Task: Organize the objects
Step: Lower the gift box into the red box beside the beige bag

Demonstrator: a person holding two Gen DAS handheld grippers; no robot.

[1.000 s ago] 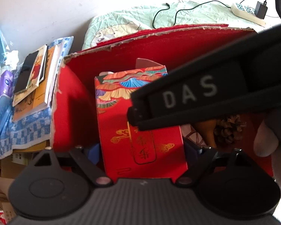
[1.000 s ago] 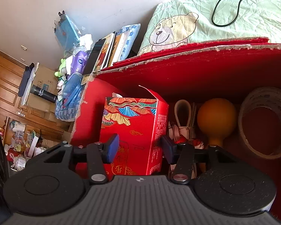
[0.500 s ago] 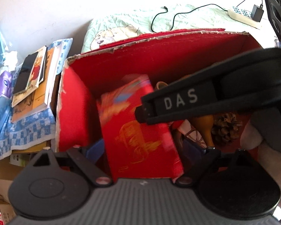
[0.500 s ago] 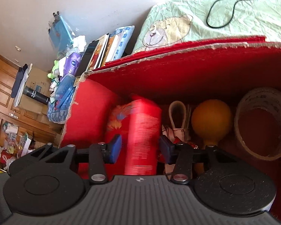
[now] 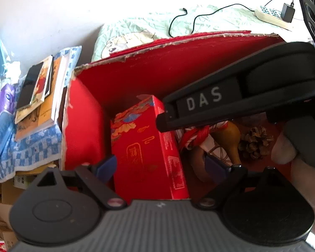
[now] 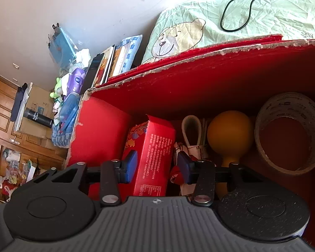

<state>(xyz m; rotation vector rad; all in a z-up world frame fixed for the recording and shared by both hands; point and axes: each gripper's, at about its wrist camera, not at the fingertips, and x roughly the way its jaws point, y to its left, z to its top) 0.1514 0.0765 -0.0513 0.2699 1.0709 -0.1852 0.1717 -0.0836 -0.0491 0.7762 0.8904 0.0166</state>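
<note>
While right tool (image 6: 156,167) pinches red carton (image 6: 152,157), upright, flap up; left tool (image 5: 160,164) spread.

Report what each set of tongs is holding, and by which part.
Left tongs: open, holding nothing. Right tongs straddle the red printed cardboard carton low on its sides; a gap shows at one pad, so a grip cannot be told.

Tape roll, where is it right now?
Right wrist view only: the tape roll stands on edge at the right end inside the big red box, just right of the orange gourd.
</note>
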